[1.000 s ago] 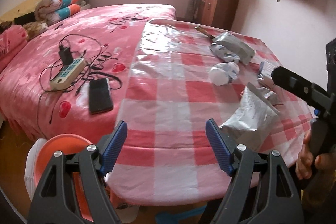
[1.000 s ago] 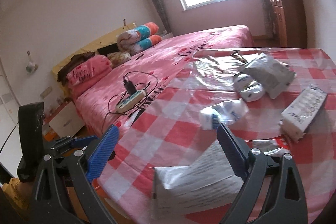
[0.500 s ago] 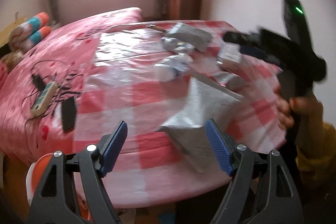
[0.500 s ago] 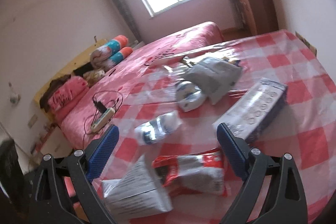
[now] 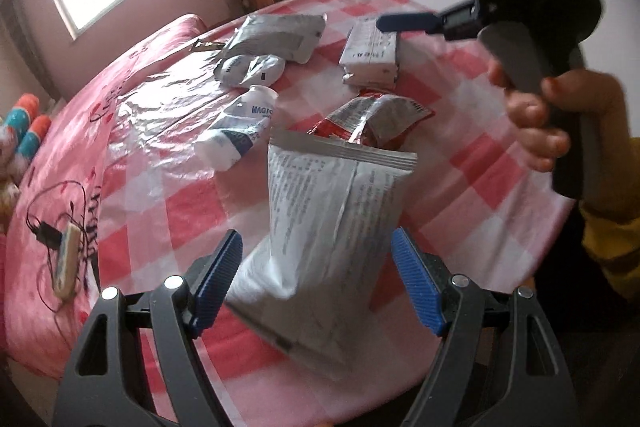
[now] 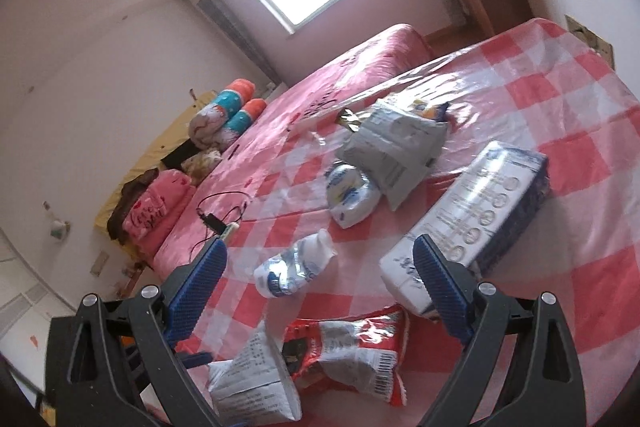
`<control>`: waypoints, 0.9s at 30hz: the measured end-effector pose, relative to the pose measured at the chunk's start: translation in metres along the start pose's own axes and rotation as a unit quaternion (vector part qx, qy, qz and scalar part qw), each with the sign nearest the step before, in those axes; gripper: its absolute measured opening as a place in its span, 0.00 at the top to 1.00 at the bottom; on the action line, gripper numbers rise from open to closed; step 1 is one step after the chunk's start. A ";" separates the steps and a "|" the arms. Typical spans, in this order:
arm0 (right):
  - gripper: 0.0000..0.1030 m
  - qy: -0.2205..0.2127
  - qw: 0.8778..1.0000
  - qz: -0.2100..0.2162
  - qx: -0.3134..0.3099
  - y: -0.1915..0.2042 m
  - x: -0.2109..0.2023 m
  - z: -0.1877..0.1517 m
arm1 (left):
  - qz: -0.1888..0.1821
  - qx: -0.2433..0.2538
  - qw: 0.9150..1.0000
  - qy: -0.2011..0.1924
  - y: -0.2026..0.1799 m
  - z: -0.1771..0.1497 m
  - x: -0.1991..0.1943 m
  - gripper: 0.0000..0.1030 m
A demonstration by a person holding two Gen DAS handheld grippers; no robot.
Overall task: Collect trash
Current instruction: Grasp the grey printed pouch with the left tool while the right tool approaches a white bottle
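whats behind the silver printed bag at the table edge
A red snack wrapper lies right behind the silver printed bag, which covers the wrapper's near end. Farther back sits a white box. What lies under the bag cannot be seen.

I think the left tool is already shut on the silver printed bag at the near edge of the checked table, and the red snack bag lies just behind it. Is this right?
Not quite. In the left wrist view the left tool is open: its blue pads stand apart on either side of the silver printed bag, not clamped on it. The red snack bag does lie just behind, on the checked table.
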State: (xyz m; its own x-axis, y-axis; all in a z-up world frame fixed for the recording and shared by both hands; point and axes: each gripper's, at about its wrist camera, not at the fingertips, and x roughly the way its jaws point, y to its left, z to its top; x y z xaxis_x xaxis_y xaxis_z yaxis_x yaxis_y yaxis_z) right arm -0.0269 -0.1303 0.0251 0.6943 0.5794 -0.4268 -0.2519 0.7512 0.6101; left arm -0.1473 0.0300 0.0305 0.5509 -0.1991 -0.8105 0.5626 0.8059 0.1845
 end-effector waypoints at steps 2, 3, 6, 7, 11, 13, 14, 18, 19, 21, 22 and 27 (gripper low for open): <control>0.09 -0.001 1.000 0.009 -0.009 0.003 0.002 0.000 | -0.006 0.010 1.000 0.008 -0.001 0.005 0.006 0.24; 0.09 0.000 1.000 0.012 -0.012 0.004 0.004 -0.001 | -0.008 0.016 1.000 0.012 -0.002 0.006 0.009 0.24; 0.09 0.004 1.000 0.024 -0.017 0.007 0.009 -0.001 | -0.013 0.025 0.999 0.025 -0.005 0.010 0.016 0.24; 0.09 0.007 0.999 0.027 -0.017 0.007 0.011 -0.001 | -0.010 0.026 0.999 0.029 -0.005 0.010 0.019 0.24; 0.09 0.013 0.999 0.033 -0.024 0.007 0.016 -0.003 | -0.007 0.009 0.999 0.040 0.001 0.008 0.028 0.24; 0.09 0.014 0.999 0.033 -0.028 0.008 0.017 -0.003 | -0.006 0.001 0.999 0.044 0.005 0.007 0.032 0.24; 0.09 0.014 0.999 0.033 -0.030 0.008 0.017 -0.004 | -0.004 -0.002 0.999 0.043 0.005 0.007 0.033 0.24; 0.09 0.016 0.998 0.026 -0.046 0.012 0.019 -0.007 | -0.003 -0.032 0.999 0.038 0.017 0.005 0.039 0.24; 0.09 0.018 0.998 0.027 -0.047 0.013 0.020 -0.007 | -0.007 -0.044 0.998 0.035 0.021 0.004 0.040 0.24; 0.09 0.025 0.998 0.028 -0.056 0.016 0.024 -0.009 | -0.013 -0.058 0.998 0.033 0.024 0.005 0.043 0.25; 0.09 0.028 0.997 0.025 -0.061 0.017 0.026 -0.009 | -0.016 -0.063 0.997 0.031 0.025 0.004 0.044 0.26; 0.10 0.054 0.995 0.028 -0.082 0.027 0.039 -0.014 | -0.017 -0.082 0.996 0.014 0.027 0.000 0.042 0.28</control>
State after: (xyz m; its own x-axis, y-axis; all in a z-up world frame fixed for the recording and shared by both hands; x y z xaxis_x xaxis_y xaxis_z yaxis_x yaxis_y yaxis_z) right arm -0.0158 -0.0827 0.0157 0.6019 0.6459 -0.4696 -0.4017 0.7531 0.5210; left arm -0.1089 0.0431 0.0011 0.5139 -0.2143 -0.8306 0.4710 0.8798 0.0645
